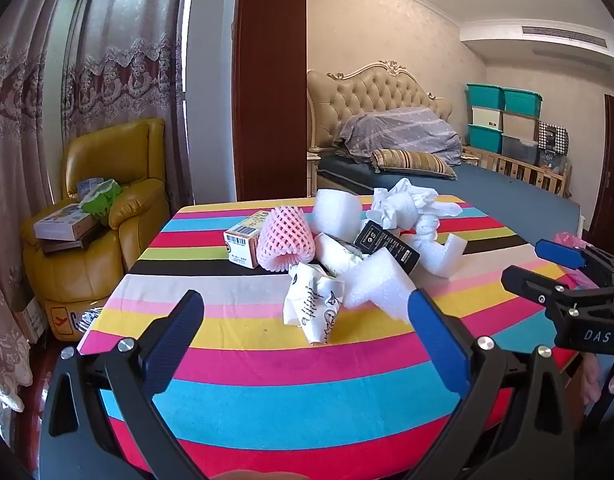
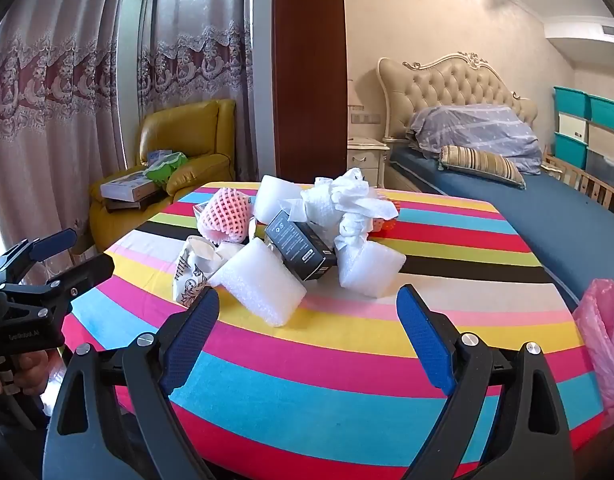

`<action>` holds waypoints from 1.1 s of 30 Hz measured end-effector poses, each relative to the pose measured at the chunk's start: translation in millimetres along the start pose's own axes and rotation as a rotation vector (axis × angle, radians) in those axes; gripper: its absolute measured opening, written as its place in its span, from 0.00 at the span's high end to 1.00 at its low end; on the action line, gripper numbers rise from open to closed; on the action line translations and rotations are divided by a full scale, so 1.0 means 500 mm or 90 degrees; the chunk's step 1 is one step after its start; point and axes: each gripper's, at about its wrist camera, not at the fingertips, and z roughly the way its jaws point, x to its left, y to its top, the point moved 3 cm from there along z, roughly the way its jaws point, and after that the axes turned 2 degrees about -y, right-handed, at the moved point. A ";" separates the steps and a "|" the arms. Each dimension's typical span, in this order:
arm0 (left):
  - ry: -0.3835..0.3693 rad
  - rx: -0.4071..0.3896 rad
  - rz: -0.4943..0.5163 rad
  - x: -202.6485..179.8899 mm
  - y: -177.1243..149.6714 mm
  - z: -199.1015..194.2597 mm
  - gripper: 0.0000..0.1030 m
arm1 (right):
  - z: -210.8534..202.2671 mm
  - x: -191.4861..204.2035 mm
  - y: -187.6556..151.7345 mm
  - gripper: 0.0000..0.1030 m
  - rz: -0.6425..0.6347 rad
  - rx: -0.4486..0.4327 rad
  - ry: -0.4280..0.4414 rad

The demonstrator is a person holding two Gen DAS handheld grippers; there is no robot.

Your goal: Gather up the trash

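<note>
A pile of trash lies on the striped table (image 1: 267, 400) (image 2: 307, 376): a pink foam net (image 1: 285, 238) (image 2: 223, 218), a small cardboard box (image 1: 243, 246), white foam pieces (image 1: 377, 282) (image 2: 261, 284), a black box (image 1: 387, 246) (image 2: 301, 246), crumpled white paper (image 1: 403, 204) (image 2: 343, 200) and a printed paper bag (image 1: 313, 306) (image 2: 189, 272). My left gripper (image 1: 307, 312) is open and empty, just short of the paper bag. My right gripper (image 2: 309, 304) is open and empty, in front of a foam piece; it also shows in the left wrist view (image 1: 535, 264).
A pink plastic bag (image 2: 605, 332) (image 1: 569, 240) hangs at the table's right edge. A yellow armchair (image 1: 103, 208) with boxes stands to the left by the curtains. A bed (image 2: 527, 200) lies behind the table on the right.
</note>
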 end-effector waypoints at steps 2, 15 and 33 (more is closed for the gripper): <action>-0.001 0.001 -0.002 0.001 0.000 0.000 0.04 | 0.000 0.000 0.000 0.18 -0.001 0.001 0.000; -0.006 0.003 -0.001 -0.005 -0.004 -0.008 0.04 | 0.000 -0.001 -0.001 0.18 0.002 0.001 0.001; -0.006 0.004 0.003 -0.006 -0.005 -0.004 0.04 | 0.001 -0.005 -0.002 0.18 0.005 0.001 0.003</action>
